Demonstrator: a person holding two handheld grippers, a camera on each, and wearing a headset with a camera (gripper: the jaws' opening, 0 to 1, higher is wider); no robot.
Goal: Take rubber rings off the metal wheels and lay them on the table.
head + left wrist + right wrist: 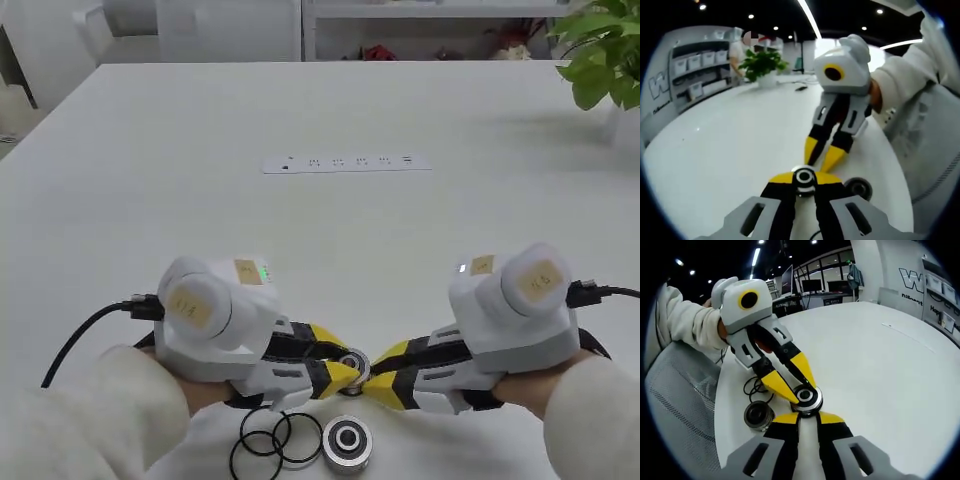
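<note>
The left gripper (338, 358) is clenched on a small metal wheel (804, 176). Its two yellow jaw tips press the wheel from both sides, low in the middle of the head view. The right gripper (375, 372) meets it from the right side of the frame. Its jaws stand close together with a narrow gap, and the tips are at the rim of the same wheel. I cannot tell if they pinch something there or only touch.

Just below the grippers, at the bottom edge of the head view, a second wheel (347, 443) lies flat on the white table (300, 230). To its left, a few black rubber rings (262, 440) lie on the table and overlap one another.

Each gripper carries tan stickers (190, 303), but their writing is too small to read. A small green light (263, 272) shows on the left gripper.

Farther up, in the centre of the head view, a white power strip (347, 162) lies on the table. A green plant (600, 50) stands in the upper right corner. In the right gripper view a big letter "W" (907, 277) is on the wall at the upper right, and the smaller word under it is not readable.
</note>
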